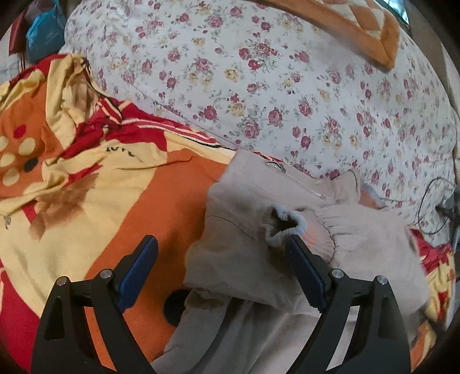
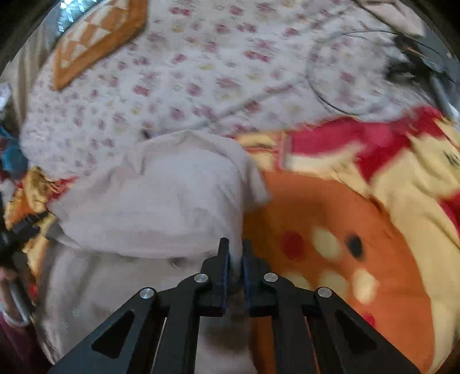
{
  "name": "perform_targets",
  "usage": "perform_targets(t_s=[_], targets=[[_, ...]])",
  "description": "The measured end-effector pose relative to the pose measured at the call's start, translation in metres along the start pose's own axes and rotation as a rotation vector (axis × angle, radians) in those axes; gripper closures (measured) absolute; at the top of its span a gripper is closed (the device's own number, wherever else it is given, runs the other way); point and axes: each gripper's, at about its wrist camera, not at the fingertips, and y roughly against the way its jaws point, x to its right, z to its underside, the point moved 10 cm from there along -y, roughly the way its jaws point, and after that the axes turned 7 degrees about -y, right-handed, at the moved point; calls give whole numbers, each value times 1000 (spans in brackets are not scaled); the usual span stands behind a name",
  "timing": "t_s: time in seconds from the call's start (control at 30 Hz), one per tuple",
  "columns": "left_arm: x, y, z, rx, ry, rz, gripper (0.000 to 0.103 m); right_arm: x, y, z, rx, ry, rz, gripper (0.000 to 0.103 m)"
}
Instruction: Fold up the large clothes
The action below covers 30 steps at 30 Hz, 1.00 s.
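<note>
Bedspread [image 2: 359,259] blurred; right gripper [image 2: 235,253] pinches jacket [image 2: 161,201] edge.

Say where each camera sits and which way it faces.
Left wrist: on the left gripper, tilted down at the beige jacket and its cuff; its fingers spread wide, empty.
Right wrist: on the right gripper, tilted down at the jacket's edge; fingers pinched on the fabric. Blurred.
Shared: jacket, orange blanket, floral quilt, checked cushion.
</note>
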Motion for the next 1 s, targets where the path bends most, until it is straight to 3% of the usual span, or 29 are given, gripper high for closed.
perform_targets(t_s=[0.07,0.17,0.23,0.27,0.4,0.53,0.57,0.67,0.77,0.87,1.0], targets=[[4,-2,2,-15,-1,17,12,5,-15,31,-122,40,-12,97],[11,5,3,-7,-13,47,12,13,12,33,-103,1,-80,88],[15,11,1,8,-4,80,12,24,28,18,-47,-70,-104,50],[19,13,-1,11,5,108,12,27,36,8,-9,-97,-111,45],[36,5,1,-27,28,167,8,19,29,-20,24,-93,-116,43],[58,-18,13,-86,-78,111,8,7,-3,-34,14,-88,-119,44],[64,-19,14,-82,-103,103,11,6,-7,-38,16,-103,-120,44],[88,-16,10,-66,-185,138,79,13,-28,-47,3,-176,-117,44],[102,-1,-5,-45,-244,138,84,22,-45,-52,-35,-242,-116,44],[92,21,-26,3,-226,142,85,25,-57,-62,-51,-284,-138,43],[62,15,-25,-20,-201,72,85,16,-81,-63,-126,-377,-248,42]])
